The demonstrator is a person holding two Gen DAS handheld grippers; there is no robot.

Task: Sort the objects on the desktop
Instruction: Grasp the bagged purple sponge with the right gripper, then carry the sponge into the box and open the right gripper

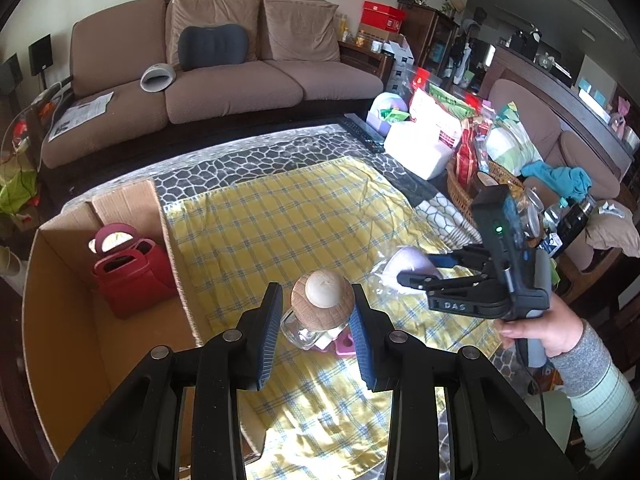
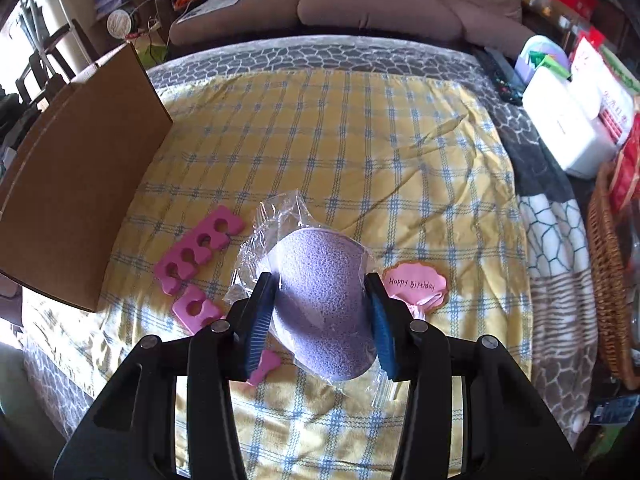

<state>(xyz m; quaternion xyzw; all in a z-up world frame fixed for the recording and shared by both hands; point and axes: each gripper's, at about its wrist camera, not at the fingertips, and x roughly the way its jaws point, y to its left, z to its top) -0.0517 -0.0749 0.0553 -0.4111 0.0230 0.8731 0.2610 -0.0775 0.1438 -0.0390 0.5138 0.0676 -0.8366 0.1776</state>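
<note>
My left gripper [image 1: 316, 300] is shut on a glass jar [image 1: 304, 326] with a round wooden lid [image 1: 323, 294], held above the yellow checked cloth [image 1: 280, 216]. My right gripper [image 2: 320, 284] is shut on a purple sponge [image 2: 320, 300] in a clear plastic bag, held above the cloth; it also shows in the left wrist view [image 1: 410, 262]. Pink foam toe separators [image 2: 196, 254] lie on the cloth to the left of the sponge. A pink "Happy Birthday" tag [image 2: 414, 284] lies to its right.
An open cardboard box [image 1: 52, 280] stands at the left and holds a red bag [image 1: 134, 276] and a tape roll [image 1: 114, 236]. A wicker basket [image 2: 608, 272], a white box [image 2: 568, 132] and packets crowd the right side. A brown sofa [image 1: 224, 80] stands behind.
</note>
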